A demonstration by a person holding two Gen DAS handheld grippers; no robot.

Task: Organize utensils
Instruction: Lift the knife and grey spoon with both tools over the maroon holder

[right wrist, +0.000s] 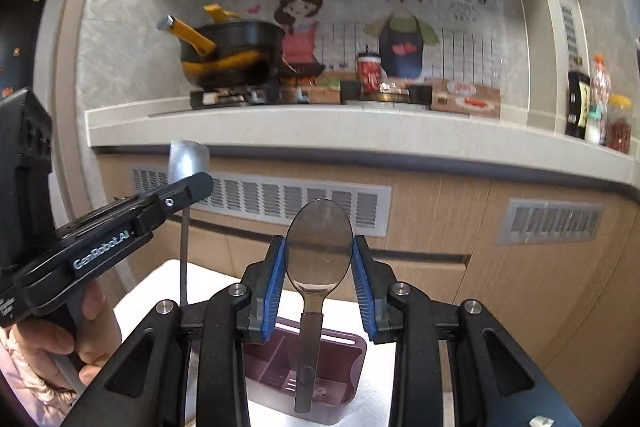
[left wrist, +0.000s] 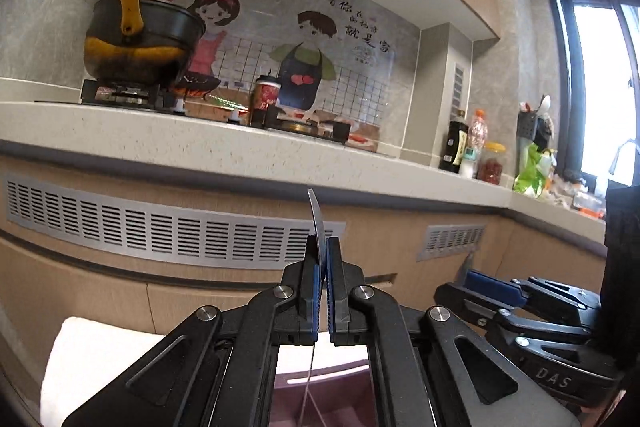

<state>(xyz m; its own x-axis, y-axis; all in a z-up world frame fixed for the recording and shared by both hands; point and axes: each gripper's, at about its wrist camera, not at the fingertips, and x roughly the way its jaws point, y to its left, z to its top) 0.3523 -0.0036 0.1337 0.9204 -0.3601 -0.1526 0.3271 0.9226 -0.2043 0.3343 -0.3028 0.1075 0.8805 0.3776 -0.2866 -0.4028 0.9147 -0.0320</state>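
1. The left gripper (left wrist: pixel 322 255) has its fingers closed on a flat metal utensil (left wrist: pixel 318 223), seen edge-on, its blade end standing up and its thin handle hanging below.
2. The right gripper (right wrist: pixel 319 259) clamps a spoon (right wrist: pixel 319 247) by the bowl edges, handle hanging down over the purple utensil caddy (right wrist: pixel 344 379).
3. The caddy sits on a white cloth (right wrist: pixel 160 291) below both grippers.
4. Best practice, judged: lower one utensil at a time, handle first, into a compartment, releasing only once it is inside.
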